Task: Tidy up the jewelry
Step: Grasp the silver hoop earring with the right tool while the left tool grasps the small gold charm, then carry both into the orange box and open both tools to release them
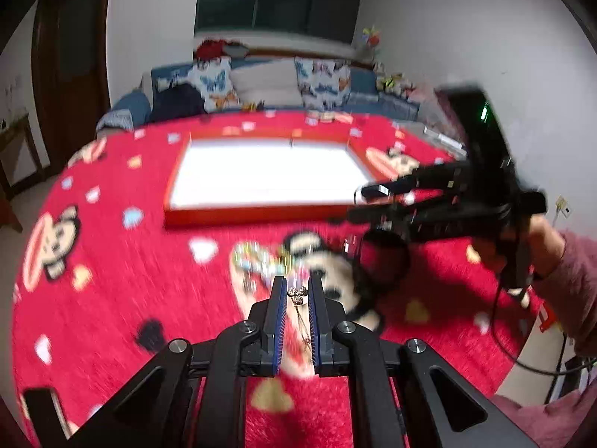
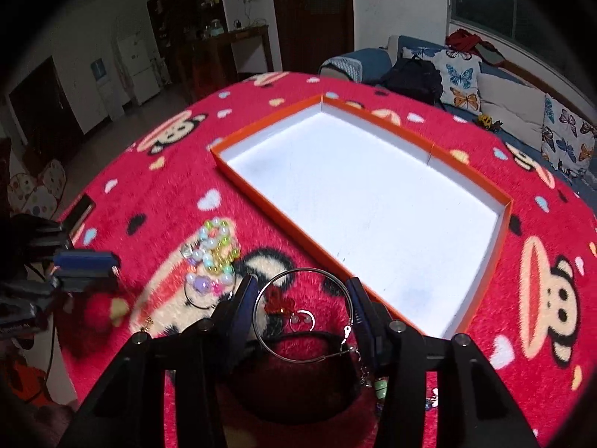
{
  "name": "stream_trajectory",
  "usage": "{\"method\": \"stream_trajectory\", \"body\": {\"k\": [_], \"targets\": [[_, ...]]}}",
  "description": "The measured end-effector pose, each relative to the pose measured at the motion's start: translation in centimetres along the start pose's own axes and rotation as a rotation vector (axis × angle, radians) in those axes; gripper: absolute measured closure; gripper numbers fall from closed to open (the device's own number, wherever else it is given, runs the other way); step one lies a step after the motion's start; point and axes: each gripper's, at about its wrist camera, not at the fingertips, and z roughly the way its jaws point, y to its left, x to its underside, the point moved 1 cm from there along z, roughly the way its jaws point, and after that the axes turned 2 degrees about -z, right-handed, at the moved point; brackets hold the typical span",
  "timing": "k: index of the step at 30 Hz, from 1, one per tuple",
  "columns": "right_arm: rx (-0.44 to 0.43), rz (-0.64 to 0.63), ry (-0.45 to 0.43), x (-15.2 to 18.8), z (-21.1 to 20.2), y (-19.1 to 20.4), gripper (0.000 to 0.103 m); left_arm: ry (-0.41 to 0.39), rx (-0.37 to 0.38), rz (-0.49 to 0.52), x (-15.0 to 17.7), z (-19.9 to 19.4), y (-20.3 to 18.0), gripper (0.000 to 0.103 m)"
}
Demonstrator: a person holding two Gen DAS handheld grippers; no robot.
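Left wrist view: left tongs (image 1: 297,291) nearly closed on a heart-cluster pendant (image 1: 297,293), chain dangling below; orange tray (image 1: 261,213) lies ahead on the red surface (image 1: 112,280). Frame blurred; a swinging chain could slip free.

Right wrist view: right tongs (image 2: 302,295) held apart, a hoop bangle (image 2: 257,321) spanning the gap; whether it's gripped, cannot tell. Bead bracelet (image 2: 214,257) lies loose nearby. Bangle could drop short of the tray.

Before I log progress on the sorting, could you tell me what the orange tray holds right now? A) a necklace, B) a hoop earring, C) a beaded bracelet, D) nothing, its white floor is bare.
D: the orange tray shows only bare white floor, while the beaded bracelet lies on the red cloth.
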Motion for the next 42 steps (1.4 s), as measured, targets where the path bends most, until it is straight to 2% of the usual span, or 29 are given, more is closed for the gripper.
{"method": "stream_trajectory", "body": {"k": [11,15,20,28,34,42], "targets": [[0.021,0.044,-0.068,-1.8,-1.9,-1.4,0.050,-0.186,0.032,0.060,-9.9,-6.3,0.7,0.092],[0.032,0.062,-0.080,-2.7,-1.7,-2.3,0.050,-0.201,0.011,0.083,-13.6,-6.2,1.4,0.092],[0.052,0.088,-0.082,-3.1,-0.9,-3.6,0.050,-0.172,-0.001,0.085,-16.7,-3.5,3.0,0.092],[0.087,0.146,-0.063,-3.2,1.3,-5.7,0.050,-0.075,-0.032,0.053,-16.7,3.5,6.1,0.092],[0.088,0.169,-0.027,-2.4,3.0,-6.2,0.050,0.032,-0.040,0.009,-14.1,9.1,8.3,0.092],[0.092,0.169,0.011,-1.8,4.3,-6.3,0.049,0.134,-0.053,-0.010,-10.9,13.5,9.6,0.091]]}}
